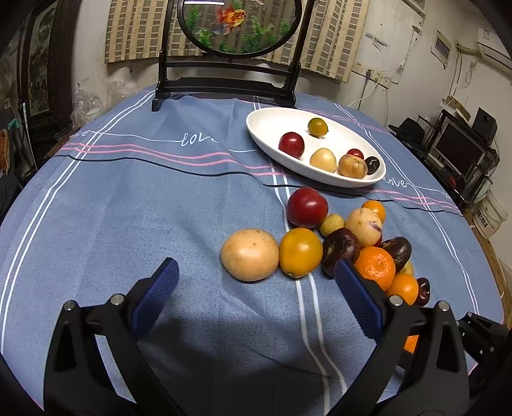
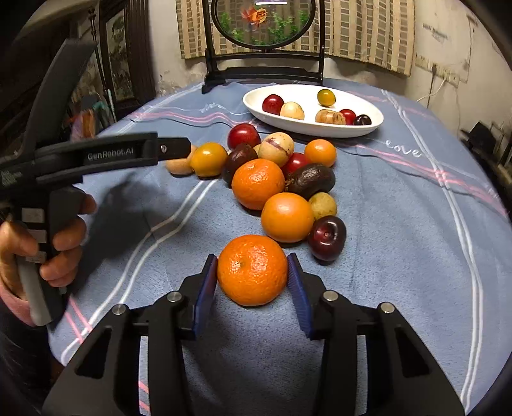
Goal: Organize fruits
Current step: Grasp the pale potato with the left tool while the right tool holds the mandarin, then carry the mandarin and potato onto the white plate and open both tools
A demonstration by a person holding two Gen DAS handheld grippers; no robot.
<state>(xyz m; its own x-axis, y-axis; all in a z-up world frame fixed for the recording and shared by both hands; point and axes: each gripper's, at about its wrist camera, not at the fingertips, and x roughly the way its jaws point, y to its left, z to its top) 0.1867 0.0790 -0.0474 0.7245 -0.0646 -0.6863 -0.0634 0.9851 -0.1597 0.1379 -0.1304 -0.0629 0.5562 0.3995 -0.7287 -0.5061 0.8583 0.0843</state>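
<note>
A pile of mixed fruits point(image 1: 339, 243) lies on the blue tablecloth point(image 1: 128, 208). A white oval dish point(image 1: 265, 128) at the back holds several fruits. My left gripper point(image 1: 256, 288) is open and empty, just short of a tan round fruit point(image 1: 249, 254) and a yellow one point(image 1: 300, 252). My right gripper point(image 2: 252, 275) has its blue pads against both sides of an orange mandarin point(image 2: 252, 270) at the near end of the pile point(image 2: 275, 179). The dish also shows in the right wrist view point(image 2: 307, 128). The left gripper body point(image 2: 105, 156) shows at the left there.
A dark wooden stand with a round goldfish panel point(image 1: 238, 25) rises at the table's back edge behind the dish. A dark plum point(image 2: 328, 236) lies just right of the held mandarin. Shelves with electronics point(image 1: 460, 150) stand off the table at right.
</note>
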